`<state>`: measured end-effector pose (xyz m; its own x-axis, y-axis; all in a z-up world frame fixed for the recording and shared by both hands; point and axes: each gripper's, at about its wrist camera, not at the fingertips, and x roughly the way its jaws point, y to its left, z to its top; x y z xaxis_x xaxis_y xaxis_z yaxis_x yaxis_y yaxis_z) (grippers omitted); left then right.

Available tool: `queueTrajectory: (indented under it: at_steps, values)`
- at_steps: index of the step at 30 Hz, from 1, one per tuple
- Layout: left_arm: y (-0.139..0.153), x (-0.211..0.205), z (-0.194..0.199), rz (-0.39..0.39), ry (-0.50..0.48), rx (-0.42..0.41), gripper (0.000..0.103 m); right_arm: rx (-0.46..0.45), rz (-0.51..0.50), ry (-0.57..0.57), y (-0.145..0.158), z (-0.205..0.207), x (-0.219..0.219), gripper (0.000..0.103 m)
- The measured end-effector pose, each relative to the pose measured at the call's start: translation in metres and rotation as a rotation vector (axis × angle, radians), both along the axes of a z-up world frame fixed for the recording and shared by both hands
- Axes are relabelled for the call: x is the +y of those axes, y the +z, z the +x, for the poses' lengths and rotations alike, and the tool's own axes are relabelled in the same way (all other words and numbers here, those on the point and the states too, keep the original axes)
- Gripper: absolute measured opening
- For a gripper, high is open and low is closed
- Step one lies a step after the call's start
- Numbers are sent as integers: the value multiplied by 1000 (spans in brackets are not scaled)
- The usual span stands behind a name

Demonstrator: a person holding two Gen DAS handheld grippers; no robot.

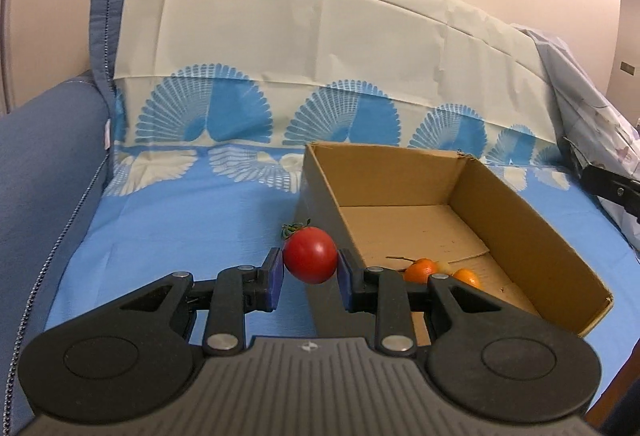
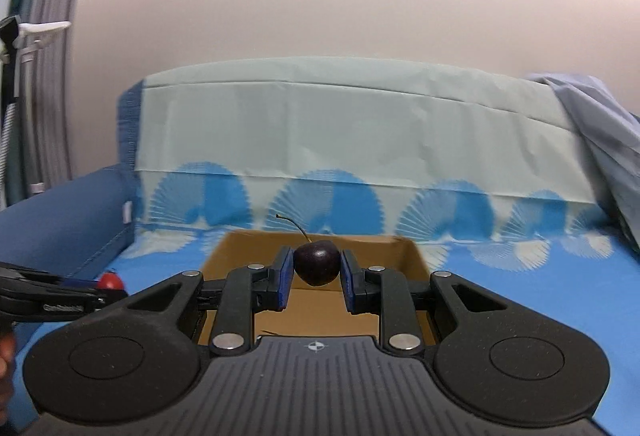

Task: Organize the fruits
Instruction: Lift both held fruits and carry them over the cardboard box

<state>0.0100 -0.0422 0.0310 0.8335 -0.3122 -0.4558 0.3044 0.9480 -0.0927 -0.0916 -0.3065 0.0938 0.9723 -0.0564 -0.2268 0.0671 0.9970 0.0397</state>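
So the whole setup sits on a blue sofa (image 1: 48,164), seat and backrest draped with a cloth (image 1: 180,228) that's light blue down on the seat and cream up the back, with a row of blue fan shapes where the two meet. Sitting right on that cloth is an open cardboard box (image 1: 532,232), toward the right side of the seat, with the sofa's bare blue armrest off to the left. A crumpled pale fabric (image 1: 592,92) is heaped at the right end, over the backrest.
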Motion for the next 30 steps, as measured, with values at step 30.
queueTrajectory:
  at_steps: [30]
  values:
    - [-6, -46, 23, -49, -145, -75, 32, 29, 53, -177, -17, 28, -42, 26]
